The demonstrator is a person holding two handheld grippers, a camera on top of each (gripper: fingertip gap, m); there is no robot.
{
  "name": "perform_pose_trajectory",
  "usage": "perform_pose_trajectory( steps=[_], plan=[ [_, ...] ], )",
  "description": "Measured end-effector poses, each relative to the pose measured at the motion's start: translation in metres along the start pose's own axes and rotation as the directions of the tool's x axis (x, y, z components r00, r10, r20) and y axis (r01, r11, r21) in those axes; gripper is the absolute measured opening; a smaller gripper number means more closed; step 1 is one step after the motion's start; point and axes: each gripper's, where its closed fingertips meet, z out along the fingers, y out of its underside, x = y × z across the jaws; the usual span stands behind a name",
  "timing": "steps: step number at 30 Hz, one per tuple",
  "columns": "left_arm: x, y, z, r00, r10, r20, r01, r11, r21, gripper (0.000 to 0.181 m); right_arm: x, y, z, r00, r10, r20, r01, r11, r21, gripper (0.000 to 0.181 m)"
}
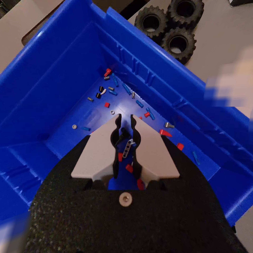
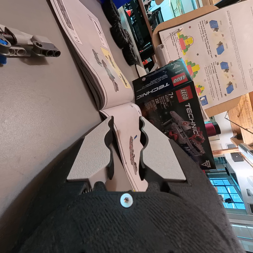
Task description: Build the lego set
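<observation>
With its jaws parted and empty, the left hand-held gripper (image 1: 125,116) hung inside the blue bin (image 1: 57,71) over scattered Technic pins (image 1: 114,79), so closing could have pinched a neighbour or skidded one away; the right hand-held gripper (image 2: 126,119) idled released above the instruction booklet (image 2: 109,68).

Your left gripper (image 1: 125,116) hangs over the open blue bin (image 1: 57,71), its jaws parted a little with nothing between them. Loose pieces lie scattered across the bin floor: blue pins (image 1: 114,80) along the wall toward 1 o'clock, a red connector (image 1: 107,72) in the corner at 12, two small black pieces (image 1: 99,92) at 11, a red square tile (image 1: 106,105) just beyond the tips, and a red wedge (image 1: 165,133) at 3. Seen through the gap, a grey holed beam (image 1: 127,148) rests on the floor under the jaws. Outside the bin at 1 o'clock, three black tyres (image 1: 169,27) sit clustered on the pale bench (image 1: 224,41).
</observation>
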Motion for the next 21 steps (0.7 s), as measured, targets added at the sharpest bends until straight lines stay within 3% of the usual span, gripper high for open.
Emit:
perform_pose_trajectory(
  steps=[7,11,17,21],
  plan=[
    [0.011,-0.002,0.019,0.998,-0.047,-0.041,0.047,0.999,-0.008,0.015,-0.001,0.001,0.0,1.0,-0.003,0.004,0.003,1.0,-0.002,0.035],
    [0.009,0.008,0.009,0.998,-0.04,-0.043,0.037,0.997,-0.065,0.011,-0.001,0.001,0.0,1.0,-0.003,0.007,0.003,1.0,-0.002,0.035],
    [0.018,0.032,-0.013,0.994,0.074,-0.083,-0.089,0.977,-0.194,0.004,-0.002,0.002,0.0,1.0,-0.007,0.013,0.007,1.0,-0.006,0.034],
    [0.041,0.034,-0.011,0.971,0.095,-0.219,-0.136,0.974,-0.179,0.003,-0.002,0.002,0.0,1.0,-0.008,0.014,0.009,1.0,-0.006,0.034]
  ],
)
